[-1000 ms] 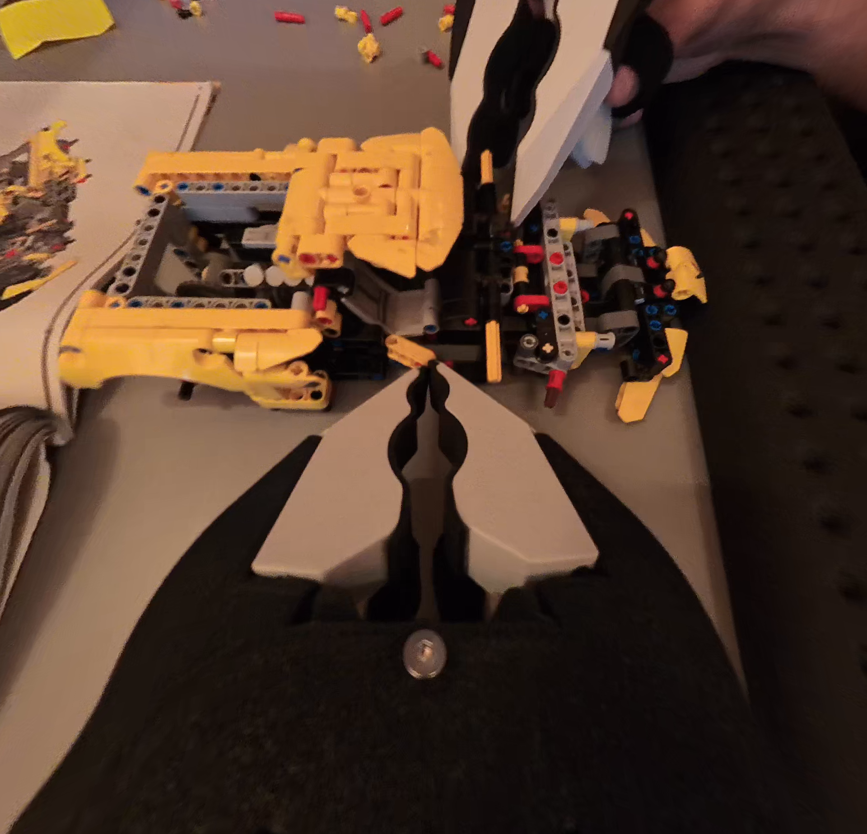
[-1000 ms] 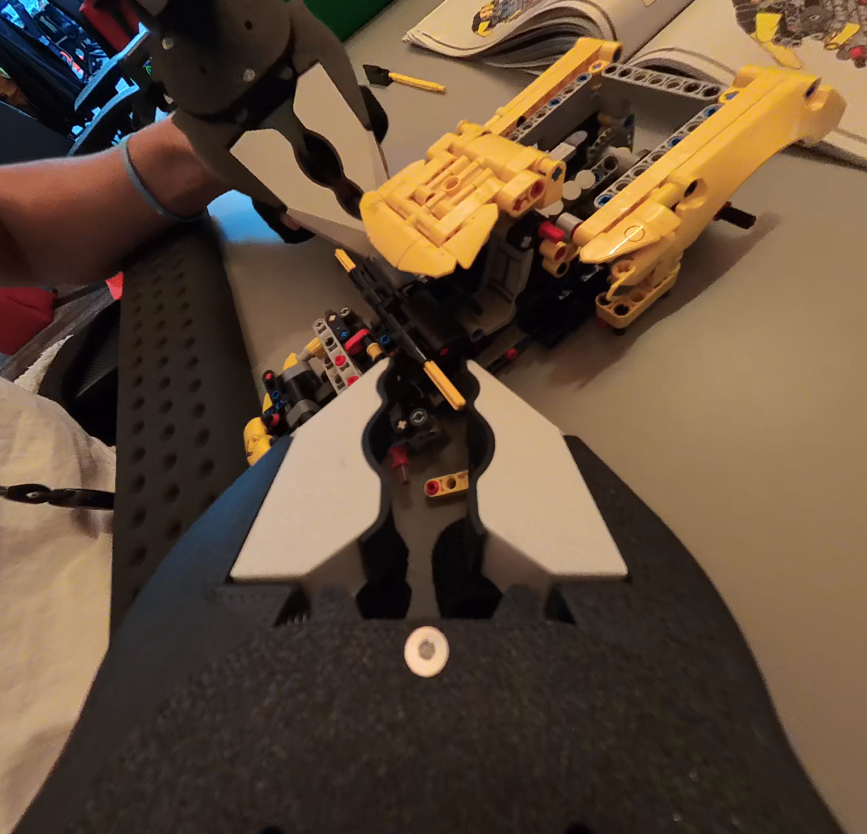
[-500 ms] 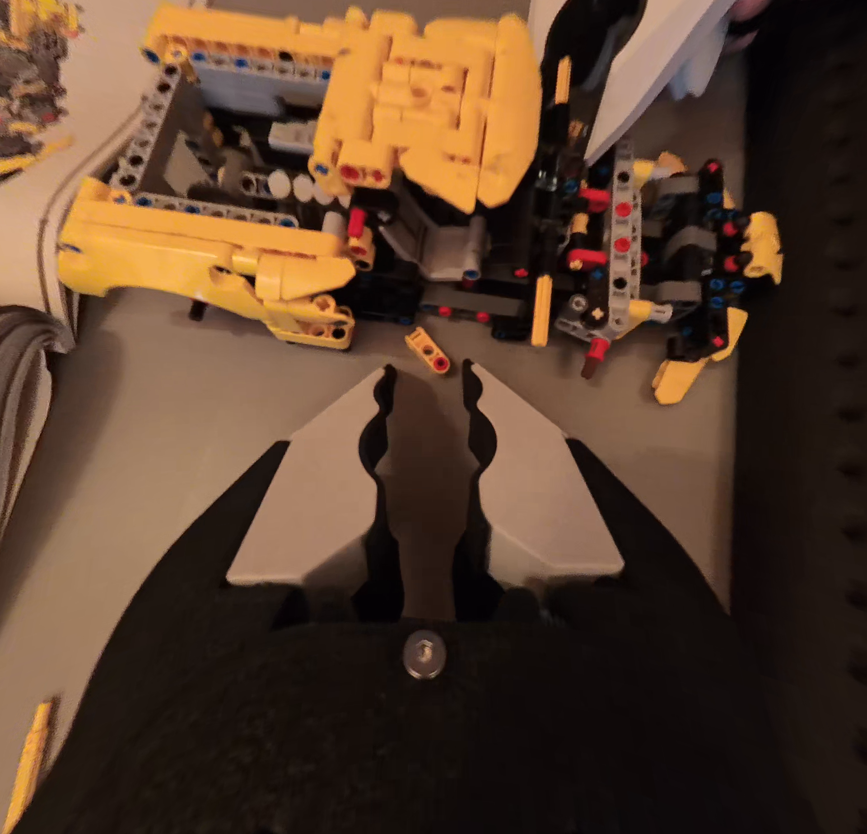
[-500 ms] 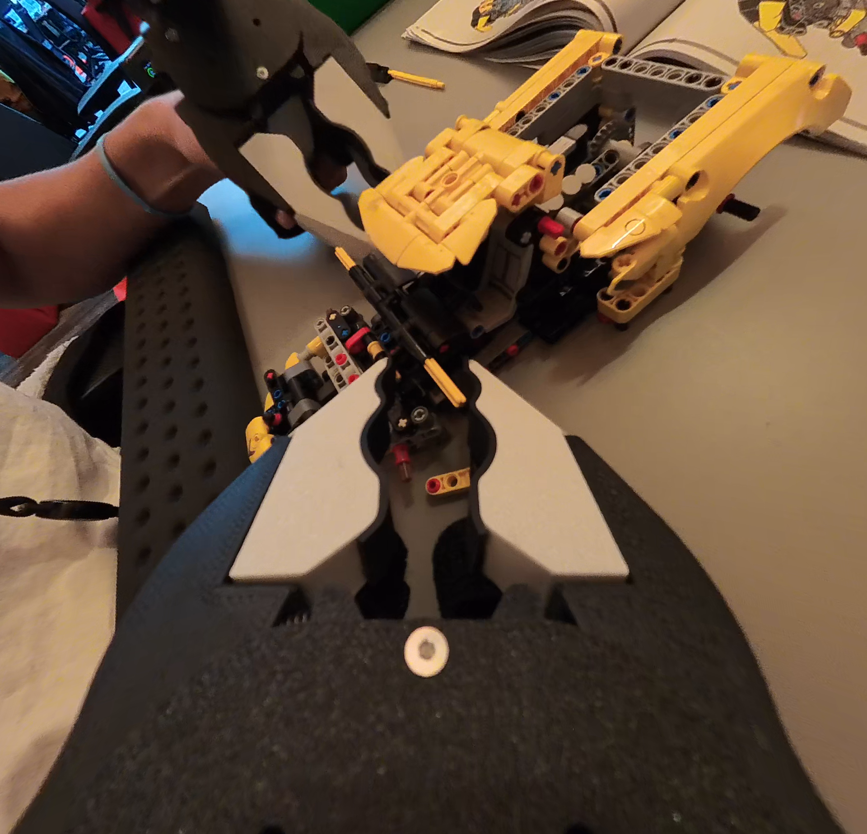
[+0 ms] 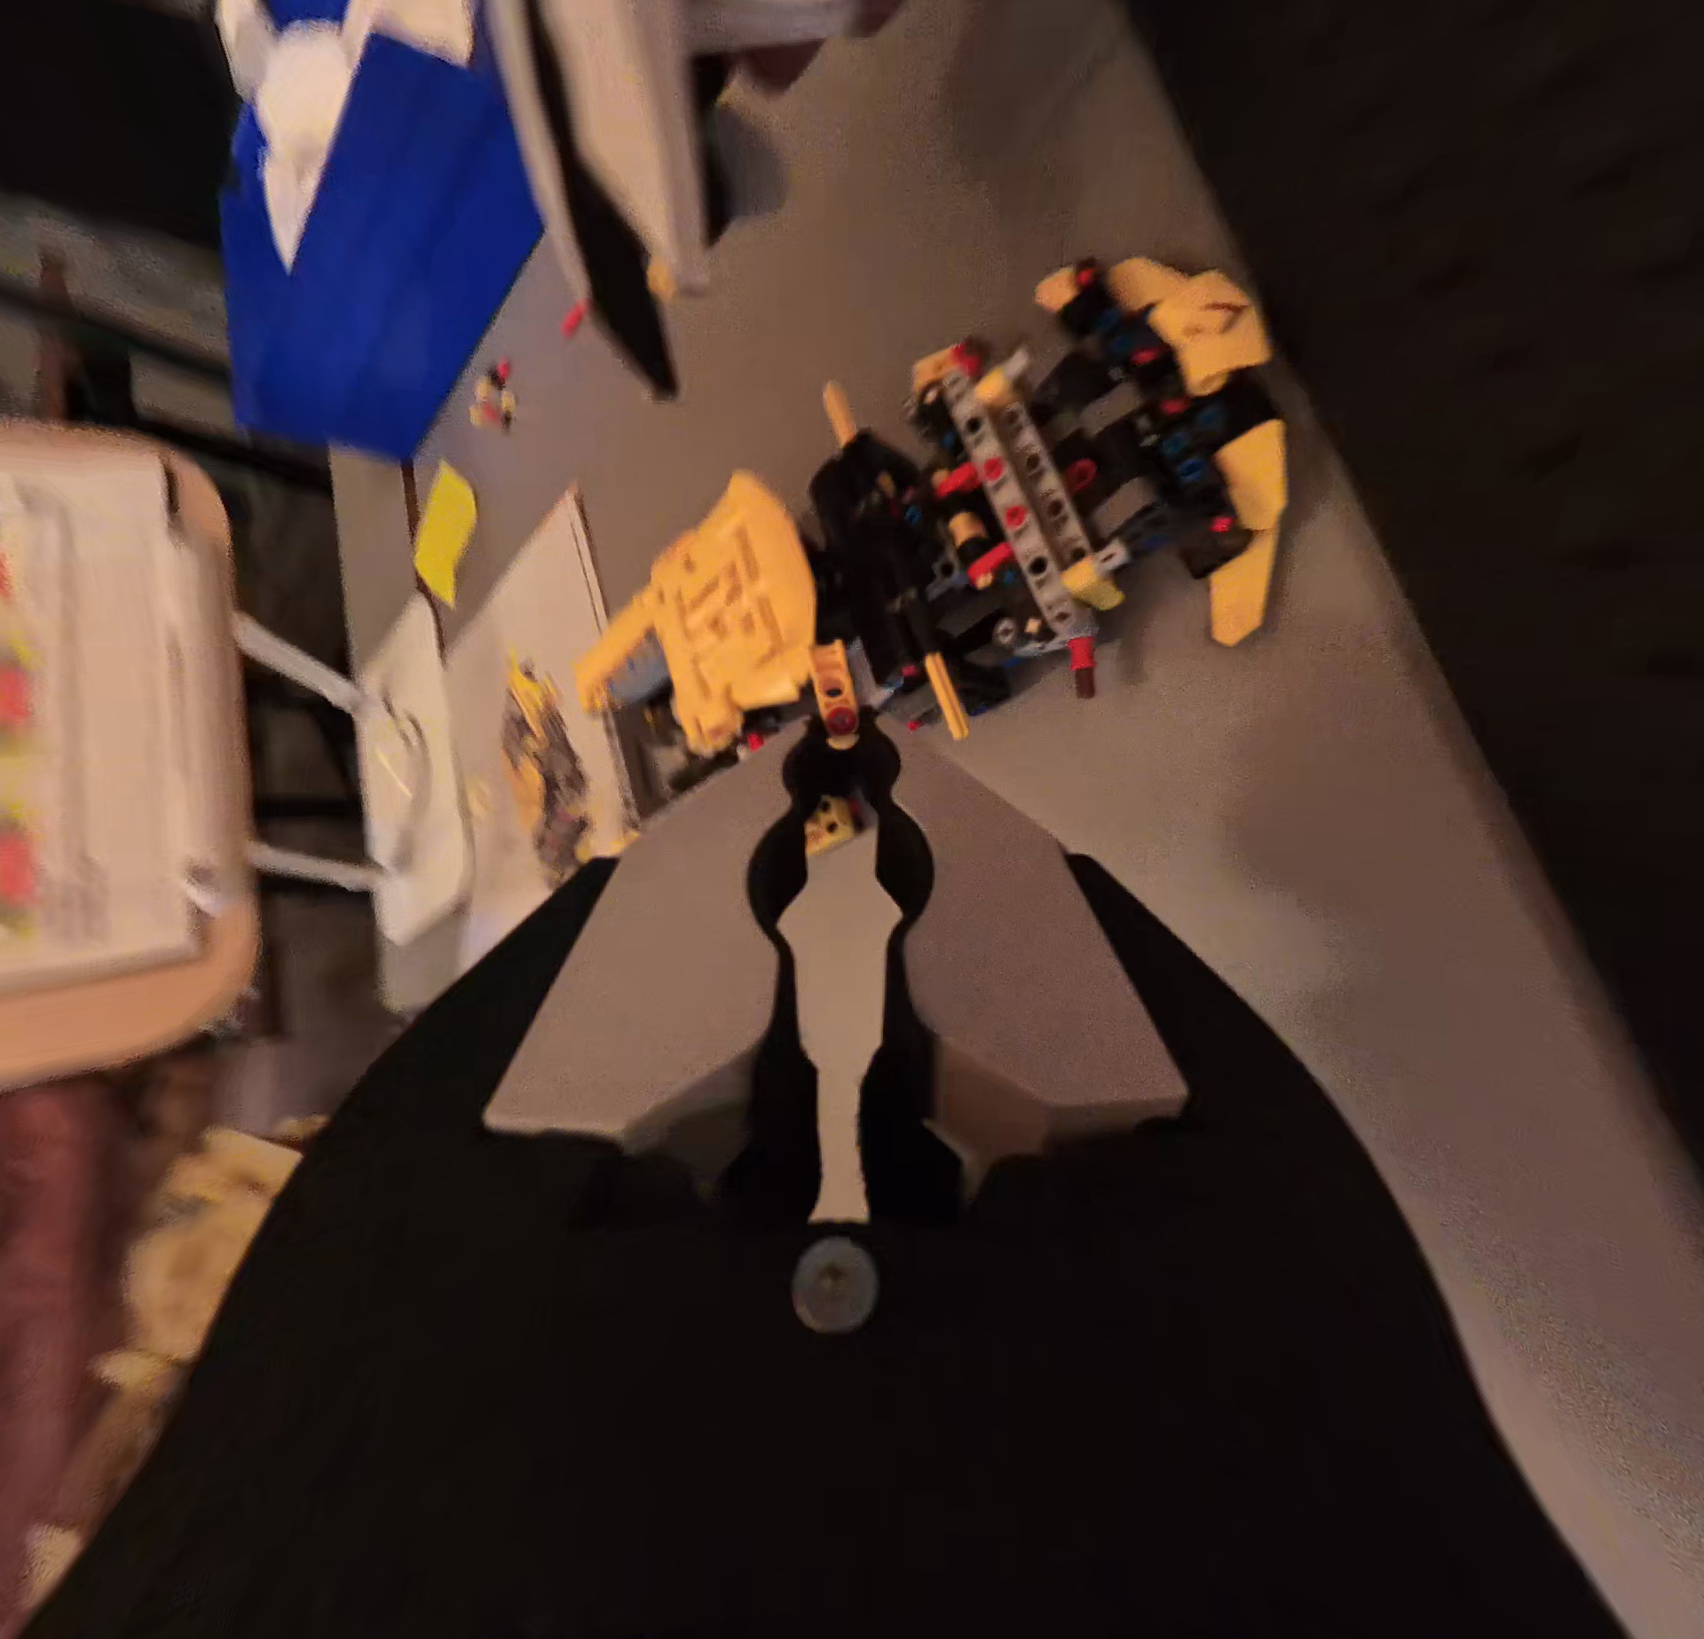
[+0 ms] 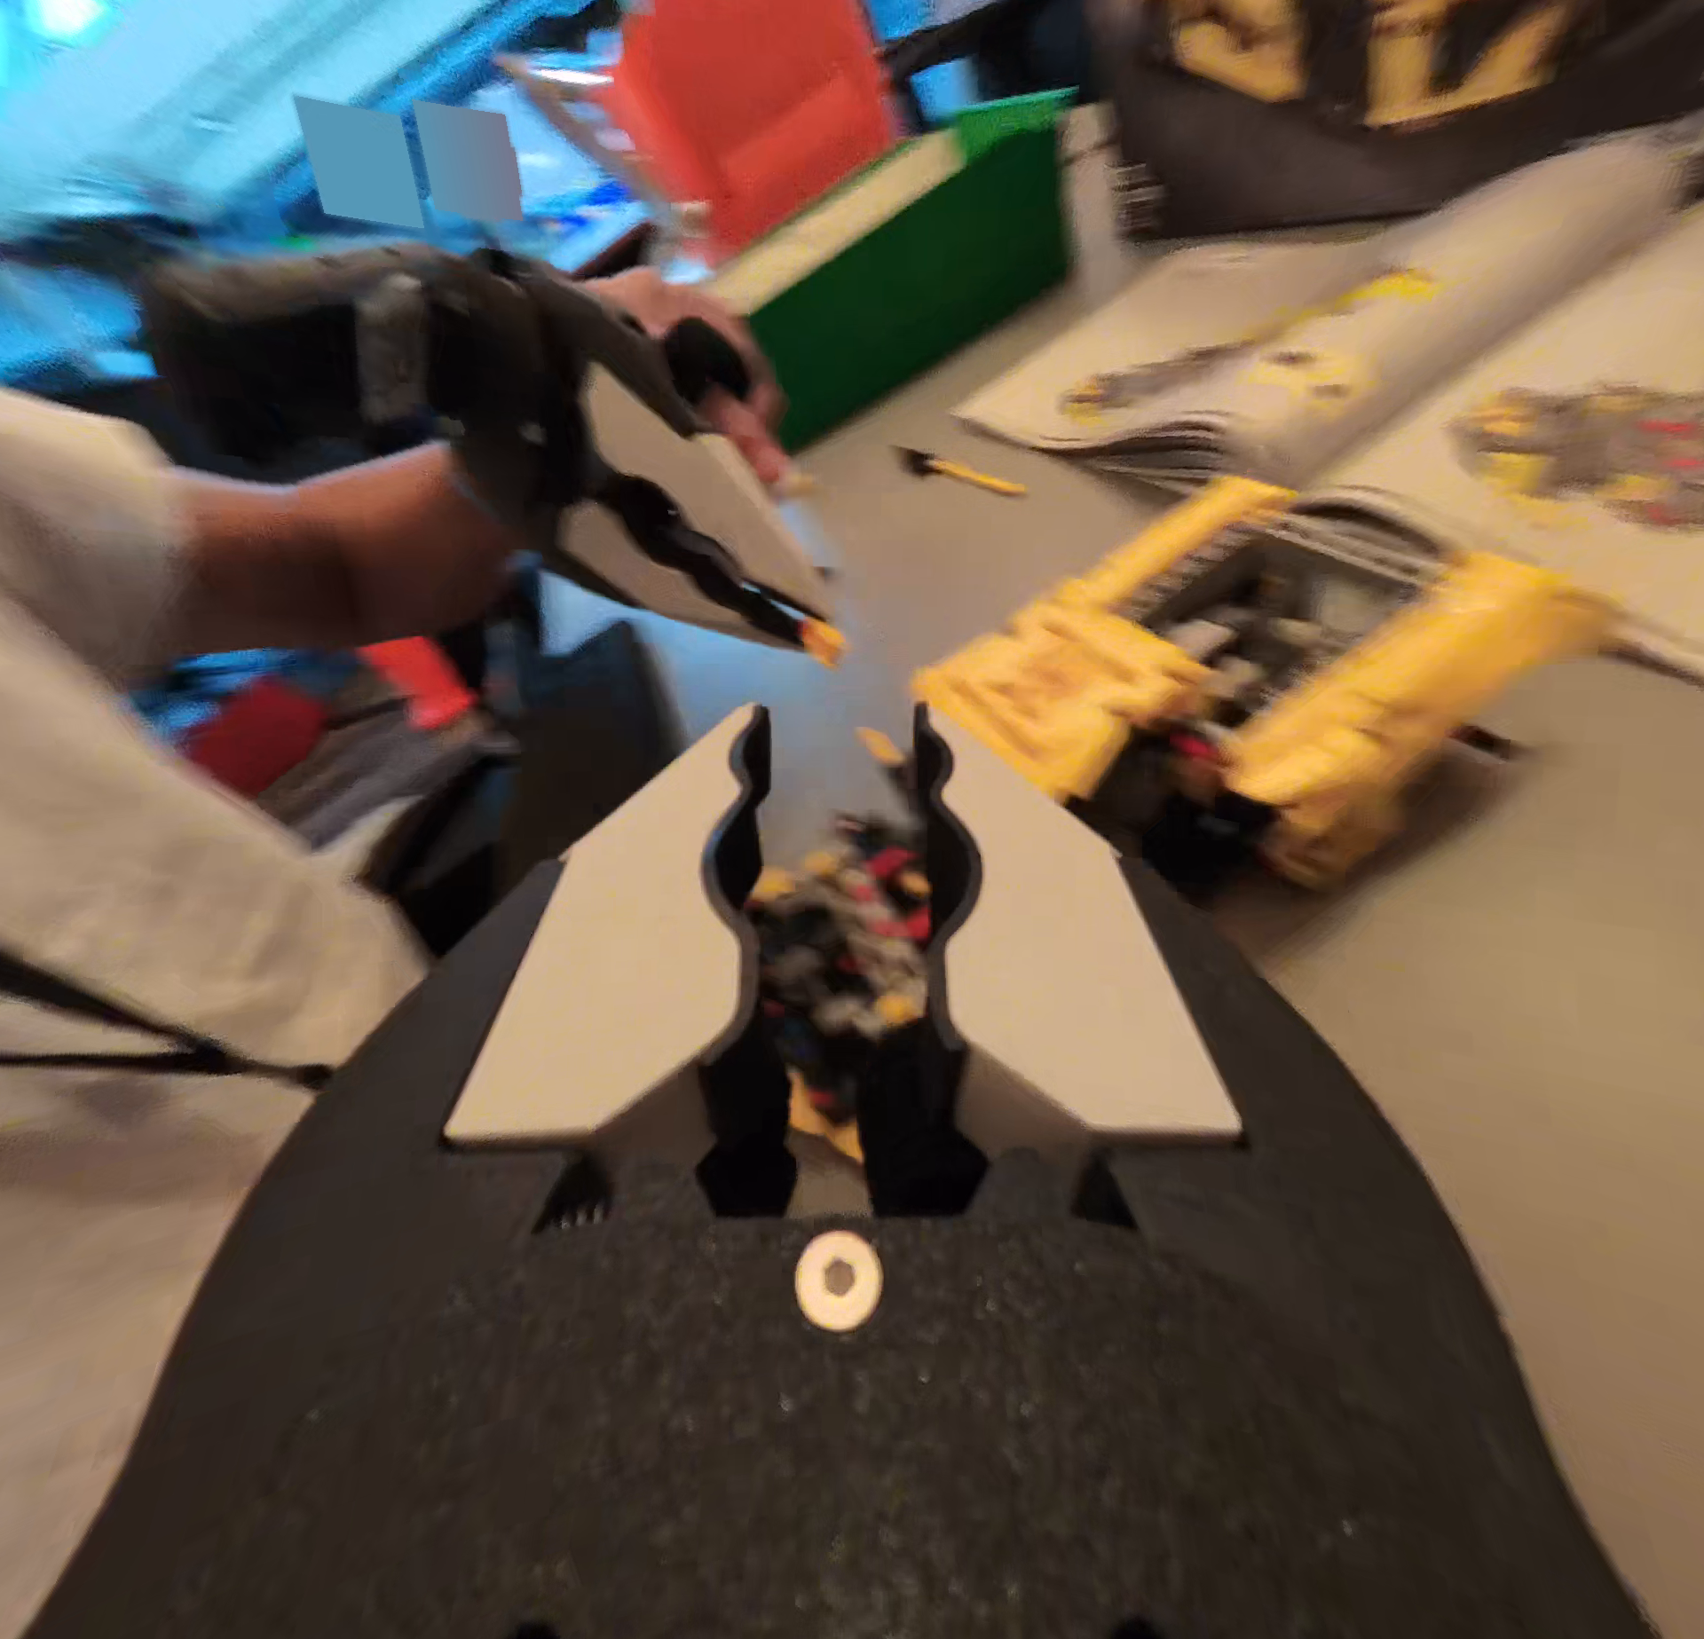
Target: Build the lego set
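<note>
Left wrist view: the left gripper (image 5: 837, 735) is pinched on a small yellow connector piece (image 5: 834, 687) with a red pin in its lower hole, held up off the grey table (image 5: 1245, 903). Beyond it lies the lego model (image 5: 922, 562): a yellow panelled body to the left, a black core, and a grey beam with red pins and yellow end panels to the right. The model looks well advanced but unfinished, with bare pins and open holes showing; I judge the held connector is 1 more part to fit. The right gripper (image 5: 645, 341) hangs above the far side, its tip clear of the model. An open instruction booklet (image 5: 526, 673), a yellow scrap (image 5: 444, 525) and a blue box (image 5: 369, 239) sit beyond.

Right wrist view: heavy blur. The right gripper (image 6: 841, 733) stands with a narrow gap between its jaws and holds nothing; the black-and-grey end of the model shows between its fingers, below. The left gripper (image 6: 811, 636) comes in from the left with the yellow piece at its tip, clear of the yellow body (image 6: 1245, 682). The 2 tools are near each other above the model, so crowding is the likely hindrance. A black-and-yellow tool (image 6: 964, 475), the booklet and a green box (image 6: 913, 249) lie farther back.
</note>
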### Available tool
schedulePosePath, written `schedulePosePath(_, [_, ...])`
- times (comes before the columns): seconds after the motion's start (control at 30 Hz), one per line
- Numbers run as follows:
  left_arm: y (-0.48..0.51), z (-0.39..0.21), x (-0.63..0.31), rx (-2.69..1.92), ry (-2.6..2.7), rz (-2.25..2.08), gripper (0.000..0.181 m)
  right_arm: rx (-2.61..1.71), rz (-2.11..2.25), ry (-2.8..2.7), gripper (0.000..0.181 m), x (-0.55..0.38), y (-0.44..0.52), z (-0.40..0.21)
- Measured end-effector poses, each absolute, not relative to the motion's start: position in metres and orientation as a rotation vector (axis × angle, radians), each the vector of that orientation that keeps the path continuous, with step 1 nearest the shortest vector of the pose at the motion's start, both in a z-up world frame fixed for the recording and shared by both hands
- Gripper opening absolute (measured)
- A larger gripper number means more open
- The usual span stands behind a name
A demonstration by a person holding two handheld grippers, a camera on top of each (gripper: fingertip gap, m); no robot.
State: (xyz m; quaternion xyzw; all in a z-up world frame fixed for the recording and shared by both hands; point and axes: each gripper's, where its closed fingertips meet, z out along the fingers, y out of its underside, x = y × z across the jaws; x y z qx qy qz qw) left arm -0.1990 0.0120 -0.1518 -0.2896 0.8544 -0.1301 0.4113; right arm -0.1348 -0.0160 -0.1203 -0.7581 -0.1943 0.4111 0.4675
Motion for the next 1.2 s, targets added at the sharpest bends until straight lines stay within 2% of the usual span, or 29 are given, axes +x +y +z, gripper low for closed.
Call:
schedulePosePath(0.07, [-0.005, -0.137, -0.197, -0.512, 2.231, -0.211, 0.006, -1.876, 1.279, -0.598, 0.033, -0.165, -0.032, -0.102])
schedulePosePath(0.27, [-0.030, -0.099, -0.184, -0.175, 2.268, -0.017, 0.007, -1.939, 1.286, -0.725, 0.027, -0.177, -0.035, -0.105])
schedulePosePath(0.4, [-0.032, -0.092, -0.180, -0.159, 2.264, -0.001, 0.007, -1.770, 1.393, -0.584, 0.016, -0.171, -0.034, -0.086])
schedulePosePath(0.5, [-0.031, -0.097, -0.181, -0.172, 2.290, 0.009, 0.007, -1.706, 1.503, -0.494, 0.021, -0.168, -0.037, -0.083])
schedulePosePath(0.7, [-0.037, -0.099, -0.180, -0.156, 2.314, -0.001, 0.007, -1.729, 1.498, -0.505, 0.020, -0.175, -0.040, -0.096])
schedulePosePath(0.8, [-0.040, -0.099, -0.179, -0.148, 2.324, -0.001, 0.007, -1.720, 1.545, -0.516, 0.006, -0.177, -0.043, -0.093])
schedulePosePath(1.2, [-0.043, -0.104, -0.175, -0.235, 2.367, -0.090, 0.007, -1.761, 1.419, -0.562, 0.006, -0.174, -0.046, -0.102])
